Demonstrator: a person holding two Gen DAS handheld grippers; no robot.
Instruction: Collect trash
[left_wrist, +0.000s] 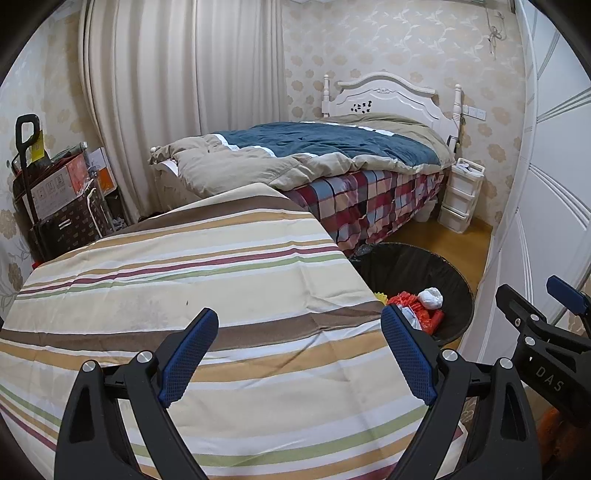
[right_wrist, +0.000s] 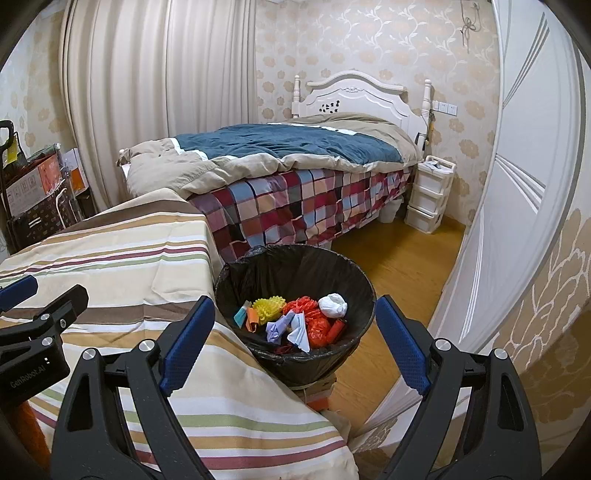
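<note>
Both spread wide, nothing held: left gripper (left_wrist: 299, 354) over striped cloth (left_wrist: 192, 266), right gripper (right_wrist: 295, 343) above trash bin (right_wrist: 258, 273). Trash (right_wrist: 295, 317) inside bin: white wad, yellow and red bits, paper scraps. Bin just beside cloth, near bed (right_wrist: 295, 155).
</note>
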